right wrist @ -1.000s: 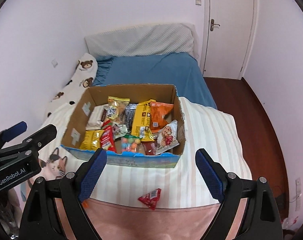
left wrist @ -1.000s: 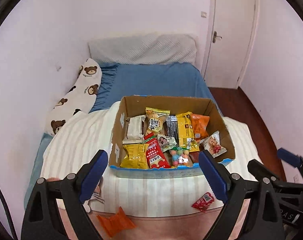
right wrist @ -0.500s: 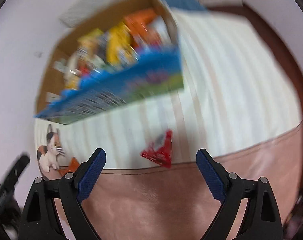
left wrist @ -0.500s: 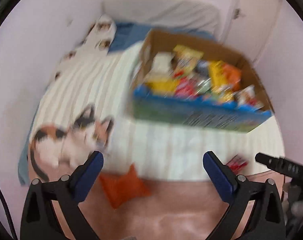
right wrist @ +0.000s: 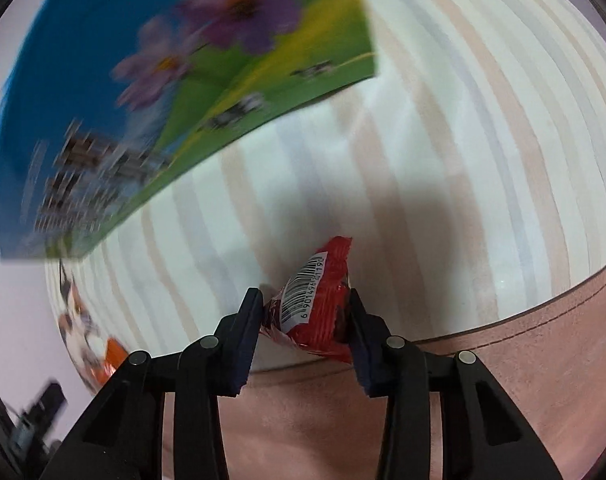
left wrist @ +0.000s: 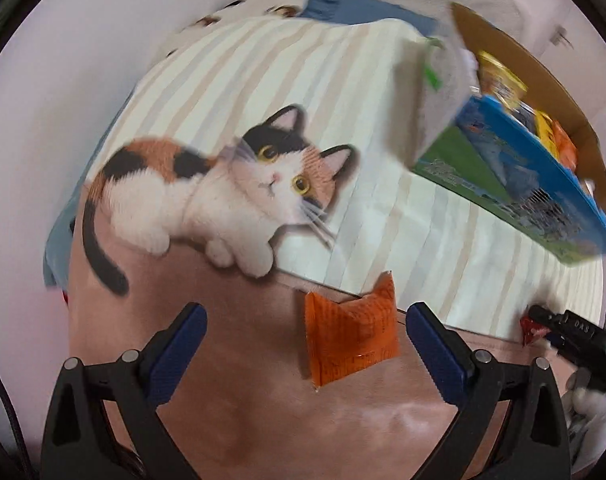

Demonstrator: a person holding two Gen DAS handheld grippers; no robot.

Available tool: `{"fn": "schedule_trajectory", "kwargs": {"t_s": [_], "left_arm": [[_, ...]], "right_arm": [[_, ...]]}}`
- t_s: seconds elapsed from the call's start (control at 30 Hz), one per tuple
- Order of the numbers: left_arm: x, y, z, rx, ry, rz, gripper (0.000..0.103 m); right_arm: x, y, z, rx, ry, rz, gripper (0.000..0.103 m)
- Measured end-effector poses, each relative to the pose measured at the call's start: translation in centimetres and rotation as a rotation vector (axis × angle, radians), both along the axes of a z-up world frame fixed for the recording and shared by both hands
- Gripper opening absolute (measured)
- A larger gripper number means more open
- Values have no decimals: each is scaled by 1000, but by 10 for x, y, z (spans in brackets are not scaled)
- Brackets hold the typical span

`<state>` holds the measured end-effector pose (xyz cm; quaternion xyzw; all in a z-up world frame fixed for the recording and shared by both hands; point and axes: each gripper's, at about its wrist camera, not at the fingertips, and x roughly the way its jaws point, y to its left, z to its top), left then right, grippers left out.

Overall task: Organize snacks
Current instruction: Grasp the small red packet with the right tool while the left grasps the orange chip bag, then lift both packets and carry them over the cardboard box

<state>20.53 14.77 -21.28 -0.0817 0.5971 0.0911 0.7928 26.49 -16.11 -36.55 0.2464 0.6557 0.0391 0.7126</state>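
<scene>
The right gripper point(right wrist: 305, 316) has its jaws closed on the red snack packet point(right wrist: 311, 308) on the bed. The left gripper point(left wrist: 303, 344), jaws wide, frames the orange packet point(left wrist: 349, 340) lying between them, long axis pointing away; the snack box point(left wrist: 523, 184) sits far right.

Right tool point(right wrist: 305, 316) now around red packet point(right wrist: 315, 308)

The blanket point(left wrist: 231, 80) has cream and beige stripes with a dusty pink border and a calico cat print point(left wrist: 223, 196) in orange, black and white. Beside the cat lies an orange packet point(left wrist: 349, 344). The box point(right wrist: 143, 92) shows blue sky, purple flowers and green field. The red packet point(right wrist: 315, 304) bears a white barcode.
</scene>
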Motion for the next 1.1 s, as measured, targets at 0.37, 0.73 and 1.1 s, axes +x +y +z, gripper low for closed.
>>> {"fn": "schedule_trajectory", "kwargs": {"t_s": [0.37,0.73,1.1], "left_arm": [[-7,-101,-66,370,254,-781,102],[29,-83,-113,166,397,-581,67],[12,-50,-129,-160,420,-222,66]], "right_arm": [[-50,43,9,-19,45,288,43],[-70,60,5,-59,55,373,43],[-75,77,-12,-103,133,441,44]]}}
